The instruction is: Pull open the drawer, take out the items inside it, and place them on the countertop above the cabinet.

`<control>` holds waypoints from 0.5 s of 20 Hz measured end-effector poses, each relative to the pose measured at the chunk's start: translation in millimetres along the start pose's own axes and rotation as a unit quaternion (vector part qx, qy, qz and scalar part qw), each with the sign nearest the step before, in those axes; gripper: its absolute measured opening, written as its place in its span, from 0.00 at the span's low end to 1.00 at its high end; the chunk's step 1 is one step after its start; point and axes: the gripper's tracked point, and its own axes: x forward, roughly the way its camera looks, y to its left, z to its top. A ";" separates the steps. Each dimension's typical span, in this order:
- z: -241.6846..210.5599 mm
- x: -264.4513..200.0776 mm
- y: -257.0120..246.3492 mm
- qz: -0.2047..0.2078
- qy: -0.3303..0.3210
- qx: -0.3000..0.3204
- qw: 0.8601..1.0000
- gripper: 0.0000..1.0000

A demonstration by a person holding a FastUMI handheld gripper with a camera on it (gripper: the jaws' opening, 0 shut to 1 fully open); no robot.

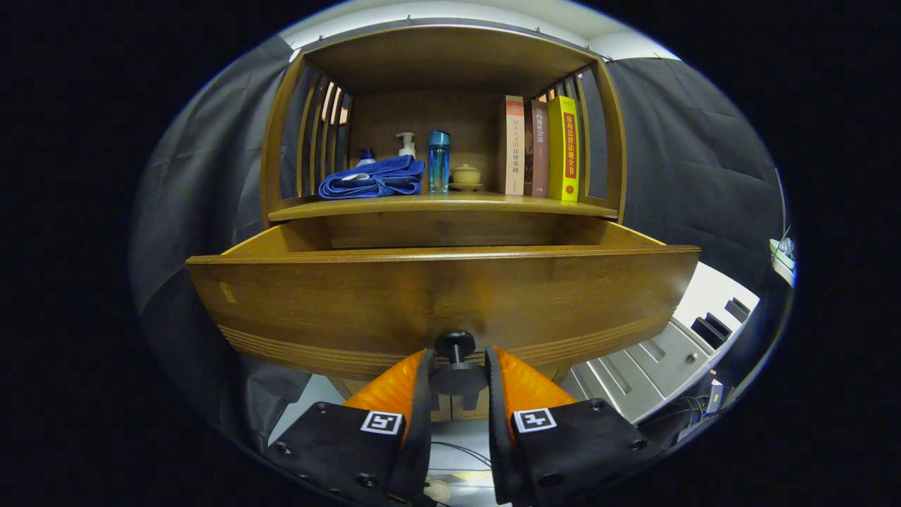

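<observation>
We see a big wooden cabinet (443, 127) with its drawer (436, 303) pulled out toward us. The drawer front is smooth brown wood and hides what is inside. On the desk (450, 205) above sit a folded blue towel (373, 179), a blue bottle (438, 160), a small pot (466, 176) and three books (542, 148). Our gripper (456, 362) is nearly closed, with the round dark knob (456, 359) between its fingers; we cannot tell if both press on it.
</observation>
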 end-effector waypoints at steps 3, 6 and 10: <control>-2.3 -7.7 -1.1 -0.002 -0.001 -0.002 1.000 0.44; -5.4 -14.2 -2.5 -0.003 0.000 0.004 1.000 0.44; -8.0 -23.8 -4.5 -0.011 0.000 0.010 1.000 0.44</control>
